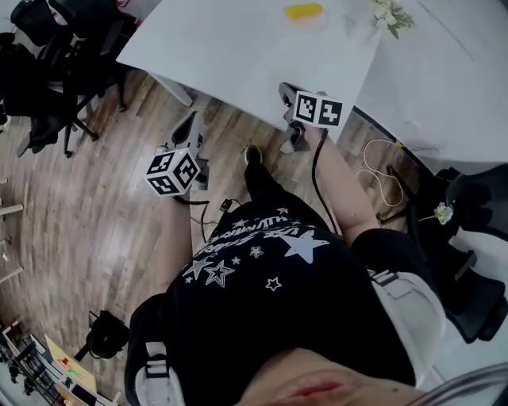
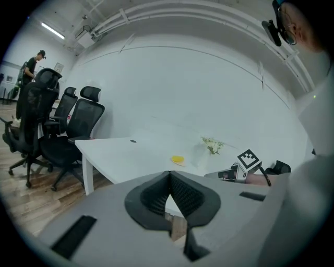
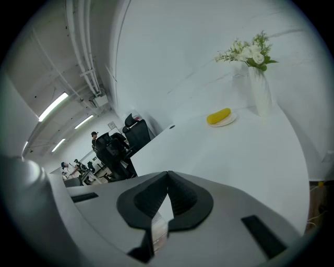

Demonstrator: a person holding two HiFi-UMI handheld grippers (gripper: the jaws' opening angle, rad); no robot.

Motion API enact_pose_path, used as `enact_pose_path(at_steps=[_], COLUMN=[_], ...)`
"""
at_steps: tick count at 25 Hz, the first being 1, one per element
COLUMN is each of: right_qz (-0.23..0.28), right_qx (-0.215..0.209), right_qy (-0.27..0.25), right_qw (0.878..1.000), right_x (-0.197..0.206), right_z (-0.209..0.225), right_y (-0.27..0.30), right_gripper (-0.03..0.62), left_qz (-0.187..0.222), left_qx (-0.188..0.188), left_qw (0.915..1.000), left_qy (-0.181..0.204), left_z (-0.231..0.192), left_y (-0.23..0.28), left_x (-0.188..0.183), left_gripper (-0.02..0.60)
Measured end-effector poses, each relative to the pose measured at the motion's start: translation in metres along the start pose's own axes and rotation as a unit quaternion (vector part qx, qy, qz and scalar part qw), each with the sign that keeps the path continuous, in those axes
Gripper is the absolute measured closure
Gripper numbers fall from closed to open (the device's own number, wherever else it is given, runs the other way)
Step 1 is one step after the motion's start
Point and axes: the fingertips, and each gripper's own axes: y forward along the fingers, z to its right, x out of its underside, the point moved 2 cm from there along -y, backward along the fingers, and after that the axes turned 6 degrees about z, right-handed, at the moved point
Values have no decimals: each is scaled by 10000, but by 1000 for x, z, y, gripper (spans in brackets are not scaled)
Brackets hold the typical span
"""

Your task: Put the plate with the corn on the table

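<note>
A yellow corn cob lies on a small white plate at the far side of the white table. The corn and plate also show in the right gripper view, and the corn shows in the left gripper view. My left gripper hangs over the wooden floor, short of the table edge; its jaws are shut and empty. My right gripper is at the table's near edge, jaws shut and empty. Both are far from the plate.
A white vase of flowers stands just beside the plate. Black office chairs crowd the table's left end. A second white table stands at right, with a cable on the floor below. People stand in the far background.
</note>
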Motion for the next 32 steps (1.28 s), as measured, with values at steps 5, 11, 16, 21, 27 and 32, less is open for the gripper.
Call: enact_pose_path(at_steps=[5,11,16,21,27,32], right_qz=[-33,73,133,238,220,41], right_qx=[-14,-93,-92,-52,-212,-355], right_qy=[19,-91,-237,-169,-230,-290], right_qw=[10000,9999,9996,9996,9993,9989], right_x=[26,46,58,59,63,76], right_z=[-8,-28,-36,-31,-33,-28], right_y=[-41,-94,-139,-168,-181,-203], right_gripper=[588,588,588,588,588,588], left_qz=[88,271,338,325,392,362], left_qx=[-106,-52,112,219,167,7], left_qw=[9999,9994,9990,9992,9991,9992], left_qy=[-39,-198,-266,-122,29,-182], left_z=[17,40,66,88,107,129], left_y=[-48,-96,-122,-131,-136,-146], left_x=[13,28,40,45,47,64], left_gripper=[574,575,574,574,574,574])
